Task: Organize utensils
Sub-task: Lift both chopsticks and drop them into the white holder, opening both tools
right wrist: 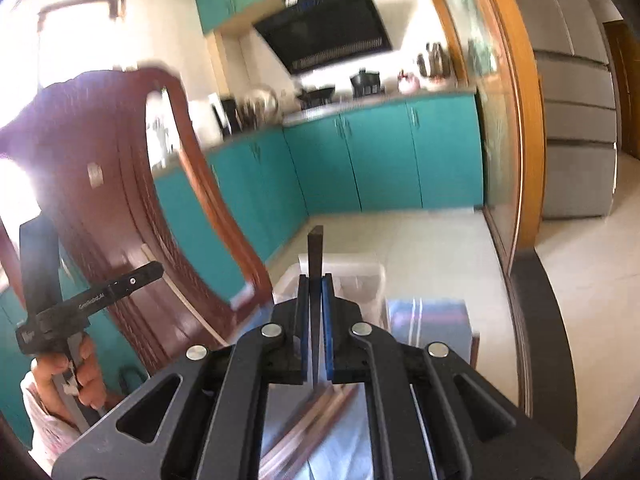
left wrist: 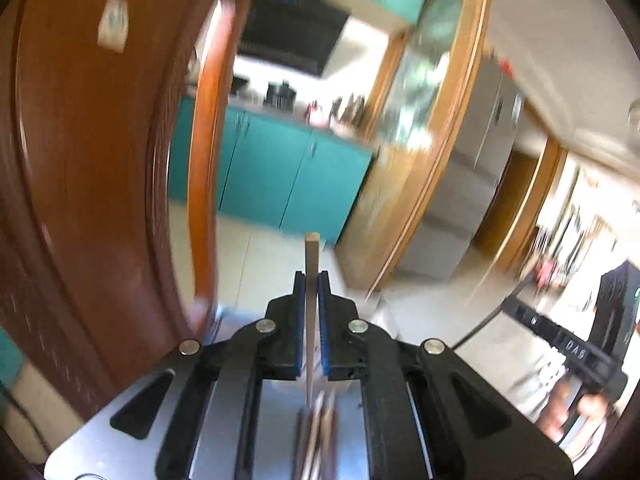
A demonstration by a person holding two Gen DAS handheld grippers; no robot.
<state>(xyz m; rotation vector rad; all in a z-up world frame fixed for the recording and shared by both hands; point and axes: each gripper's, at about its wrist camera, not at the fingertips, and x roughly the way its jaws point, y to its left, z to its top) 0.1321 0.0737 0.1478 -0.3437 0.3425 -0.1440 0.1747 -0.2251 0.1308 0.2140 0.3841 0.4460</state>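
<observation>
Both hands raised, fingers (left wrist: 312, 280) (right wrist: 316, 284) pinching upright chopsticks (left wrist: 311, 264) (right wrist: 315, 256).

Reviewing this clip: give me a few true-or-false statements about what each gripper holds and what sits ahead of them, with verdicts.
1. The left gripper is shut on a pale chopstick. True.
2. The right gripper is open and empty. False: it is shut on a dark chopstick.
3. Teal cabinets stand in the kitchen ahead. True.
4. The right wrist view shows a round red bucket on the floor. False: a clear plastic bin is there.
</observation>
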